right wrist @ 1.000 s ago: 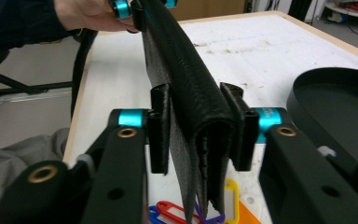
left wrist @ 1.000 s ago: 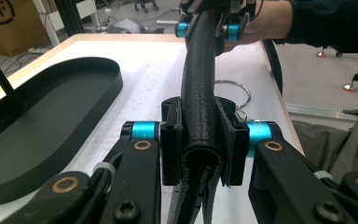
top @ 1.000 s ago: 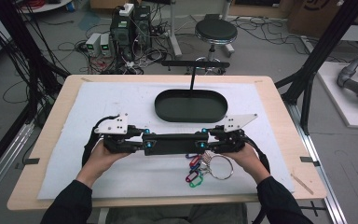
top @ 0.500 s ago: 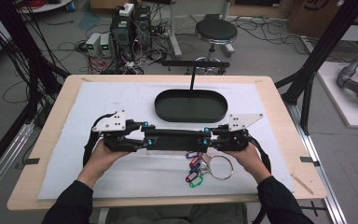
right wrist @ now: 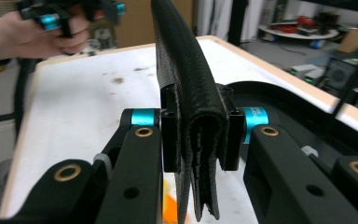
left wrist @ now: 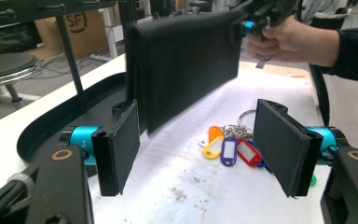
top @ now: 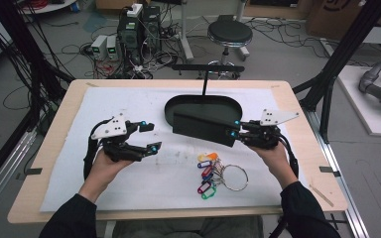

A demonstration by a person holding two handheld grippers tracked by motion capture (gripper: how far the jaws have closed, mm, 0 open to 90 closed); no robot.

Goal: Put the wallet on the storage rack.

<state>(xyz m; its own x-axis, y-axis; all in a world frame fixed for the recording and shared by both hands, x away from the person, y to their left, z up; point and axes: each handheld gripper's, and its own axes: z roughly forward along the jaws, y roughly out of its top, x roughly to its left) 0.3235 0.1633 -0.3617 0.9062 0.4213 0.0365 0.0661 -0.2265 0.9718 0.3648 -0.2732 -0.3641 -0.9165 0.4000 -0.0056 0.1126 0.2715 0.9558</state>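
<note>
— So, what does the right gripper [top: 234, 128] have?

— Its fingers [right wrist: 170, 126] pinch a black folded wallet [top: 203, 128] by one end. In the right gripper view the wallet's folded leather stands on edge between the two pads, pressed from both sides, and runs straight away from them.

— And the rest of the wallet?

— It sticks out past the fingertips toward the other hand, off the white mat [top: 129, 183], with its far end in front of the black oval tray [top: 178, 101].

— What about the left gripper [top: 150, 136]?

— Its fingers [left wrist: 119, 147] are spread wide and have just been opening, with nothing between them. In the left gripper view the wallet hangs beyond the pads, apart from them, nearer the left-hand pad.

— Anything else close by?

— A bunch of coloured key tags on a ring [top: 217, 173] lies on the mat, below the wallet in the high view and just behind the gap between the left gripper's fingers in its own view.

— Do the two grippers touch?

— No, they sit well apart, the wallet's free end between them.
</note>
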